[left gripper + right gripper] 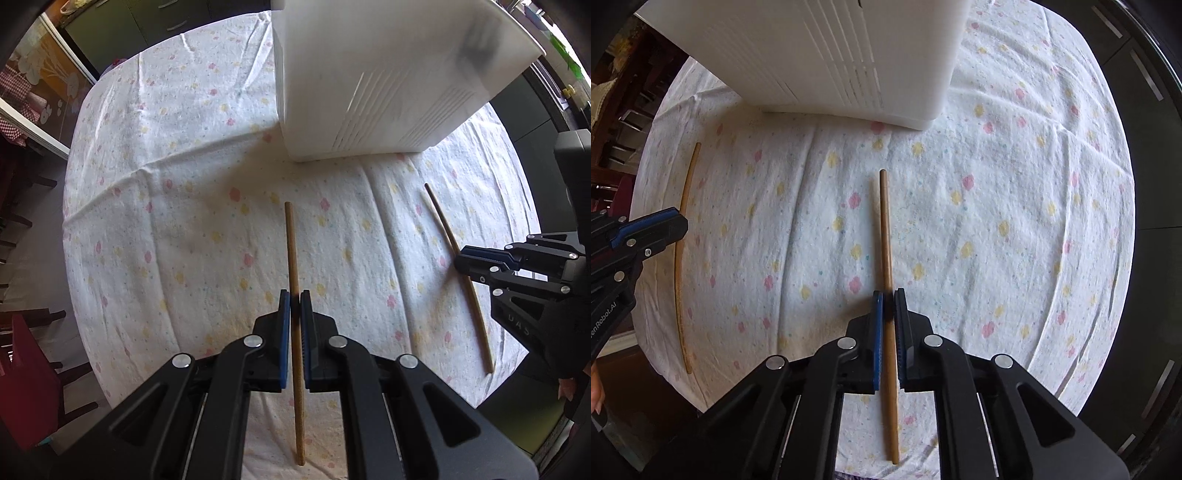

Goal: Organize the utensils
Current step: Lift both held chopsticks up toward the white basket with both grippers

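Two wooden chopsticks are in play on a floral tablecloth. My left gripper (294, 295) is shut on the left chopstick (291, 240), which runs straight ahead between the blue pads toward a white slotted utensil holder (369, 85). My right gripper (888, 293) is shut on the right chopstick (885, 229), also pointing at the holder (831, 55). The right gripper also shows in the left wrist view (466, 266) gripping its chopstick (441, 221). The left gripper shows in the right wrist view (677, 223) on its chopstick (687, 177). Whether the chopsticks rest on the cloth or hang just above it, I cannot tell.
The tablecloth (166, 192) covers a round table, with its edge curving at left and right. A red chair (26, 376) stands at the left. Dark cabinets (1145, 110) line the right side.
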`<state>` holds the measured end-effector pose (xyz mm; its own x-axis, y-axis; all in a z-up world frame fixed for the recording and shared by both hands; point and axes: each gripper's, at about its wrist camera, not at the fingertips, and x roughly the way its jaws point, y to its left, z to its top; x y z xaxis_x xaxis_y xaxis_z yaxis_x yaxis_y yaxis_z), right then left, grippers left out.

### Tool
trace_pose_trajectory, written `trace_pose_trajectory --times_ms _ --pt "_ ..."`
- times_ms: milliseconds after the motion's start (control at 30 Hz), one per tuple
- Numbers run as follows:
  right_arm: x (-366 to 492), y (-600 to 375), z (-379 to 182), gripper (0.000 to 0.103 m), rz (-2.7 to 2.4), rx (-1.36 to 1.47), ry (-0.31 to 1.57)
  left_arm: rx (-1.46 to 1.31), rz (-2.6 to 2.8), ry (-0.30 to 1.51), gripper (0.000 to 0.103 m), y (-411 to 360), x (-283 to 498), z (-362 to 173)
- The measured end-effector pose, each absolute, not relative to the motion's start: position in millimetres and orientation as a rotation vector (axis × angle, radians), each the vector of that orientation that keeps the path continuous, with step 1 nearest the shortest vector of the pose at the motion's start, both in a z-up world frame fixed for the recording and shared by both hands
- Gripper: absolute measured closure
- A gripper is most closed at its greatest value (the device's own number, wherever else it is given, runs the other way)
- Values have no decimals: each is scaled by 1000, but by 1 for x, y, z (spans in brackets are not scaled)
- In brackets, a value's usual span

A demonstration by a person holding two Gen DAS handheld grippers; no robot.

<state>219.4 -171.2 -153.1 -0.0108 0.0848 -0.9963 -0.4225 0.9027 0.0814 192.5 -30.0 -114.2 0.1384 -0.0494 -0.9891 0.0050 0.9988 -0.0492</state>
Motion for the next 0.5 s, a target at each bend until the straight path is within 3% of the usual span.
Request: trace_pose_trajectory --times_ms 500 --pt "172 -225 -45 96 577 -89 1283 -35 -136 1288 98 -35 158 -46"
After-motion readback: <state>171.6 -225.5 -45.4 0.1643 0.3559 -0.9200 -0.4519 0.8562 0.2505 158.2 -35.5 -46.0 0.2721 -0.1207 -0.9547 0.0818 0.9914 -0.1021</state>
